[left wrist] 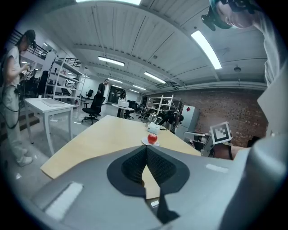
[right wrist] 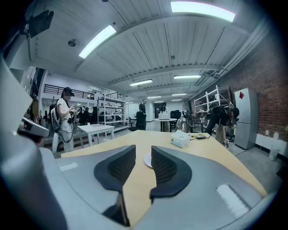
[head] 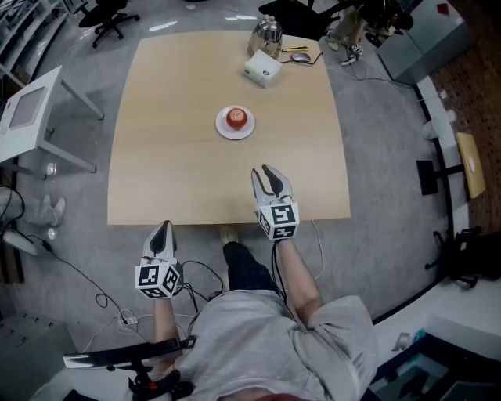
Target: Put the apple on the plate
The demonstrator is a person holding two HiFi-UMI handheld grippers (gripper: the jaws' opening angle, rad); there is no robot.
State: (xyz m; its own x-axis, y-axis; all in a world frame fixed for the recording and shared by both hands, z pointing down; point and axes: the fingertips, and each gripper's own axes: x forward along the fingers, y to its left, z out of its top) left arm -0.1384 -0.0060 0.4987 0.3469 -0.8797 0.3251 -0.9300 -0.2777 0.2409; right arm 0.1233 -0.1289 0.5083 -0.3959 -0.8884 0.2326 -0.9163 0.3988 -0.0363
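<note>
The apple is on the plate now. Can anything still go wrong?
Maybe. The apple is round and the plate looks small and shallow, so a bump to the table might roll it off. The right hand-held gripper hangs over the table's near edge, jaws apart and empty, pointing toward the plate. A careless push forward could knock it.

Open lab or workshop hall. Indicators: brick wall (left wrist: 225, 108), metal shelving racks (right wrist: 108, 110), white desk (head: 31, 110), office chair (head: 109, 17), ceiling strip lights (right wrist: 96, 41), cables (head: 82, 278) on grey floor (head: 376, 157).
</note>
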